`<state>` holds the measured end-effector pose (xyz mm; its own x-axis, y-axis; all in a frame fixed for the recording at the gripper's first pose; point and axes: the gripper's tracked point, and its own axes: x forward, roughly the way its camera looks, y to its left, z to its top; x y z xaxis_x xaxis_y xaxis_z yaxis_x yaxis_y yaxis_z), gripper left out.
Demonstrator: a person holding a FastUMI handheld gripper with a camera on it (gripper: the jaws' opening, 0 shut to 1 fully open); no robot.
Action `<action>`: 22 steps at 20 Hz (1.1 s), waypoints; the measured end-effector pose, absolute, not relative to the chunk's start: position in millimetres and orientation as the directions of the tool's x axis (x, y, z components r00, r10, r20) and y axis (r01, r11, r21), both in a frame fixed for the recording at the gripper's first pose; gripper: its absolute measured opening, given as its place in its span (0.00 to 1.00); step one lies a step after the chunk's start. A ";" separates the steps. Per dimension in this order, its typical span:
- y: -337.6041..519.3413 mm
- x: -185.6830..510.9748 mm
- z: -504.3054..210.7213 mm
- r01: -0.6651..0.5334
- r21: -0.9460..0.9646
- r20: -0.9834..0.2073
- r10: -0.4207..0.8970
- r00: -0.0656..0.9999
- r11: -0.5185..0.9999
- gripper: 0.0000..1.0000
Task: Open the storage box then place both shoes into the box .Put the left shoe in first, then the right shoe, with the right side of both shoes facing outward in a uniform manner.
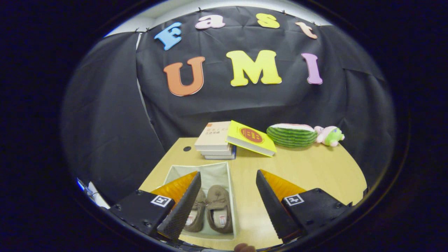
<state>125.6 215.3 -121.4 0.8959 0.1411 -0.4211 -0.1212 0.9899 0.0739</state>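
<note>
Gripper (pixel 227 199) fingers spread, empty; both loafers (pixel 210 210) lie lengthwise in fabric storage box (pixel 213 168) below-left, prob. already placed.

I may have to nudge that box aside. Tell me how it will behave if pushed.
The box looks like soft fabric with thin walls, so its side would probably give before it slides. With only two shoes inside it is likely light and should glide on the smooth table. It sits low and wide, so tipping seems unlikely. The gripper hangs open above it.
</note>
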 end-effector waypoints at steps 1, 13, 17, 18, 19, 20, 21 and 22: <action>207.0 124.6 -118.0 -0.108 0.056 -0.412 0.122 0.903 0.993 1.00; 130.5 110.4 -62.4 -0.030 0.015 -0.275 0.033 0.961 0.999 1.00; 105.4 101.7 -41.1 0.012 -0.006 -0.174 -0.013 0.985 1.000 1.00; 102.1 100.1 -37.9 0.013 -0.007 -0.157 -0.014 0.988 1.000 1.00; 99.4 96.0 -36.9 0.017 -0.008 -0.146 -0.018 0.989 1.000 1.00; 95.7 92.9 -37.2 0.018 -0.008 -0.145 -0.019 0.989 1.000 1.00; 94.1 89.1 -36.0 0.015 -0.003 -0.138 -0.015 0.990 1.000 1.00; 93.5 85.4 -35.1 0.010 0.001 -0.129 -0.009 0.992 1.000 1.00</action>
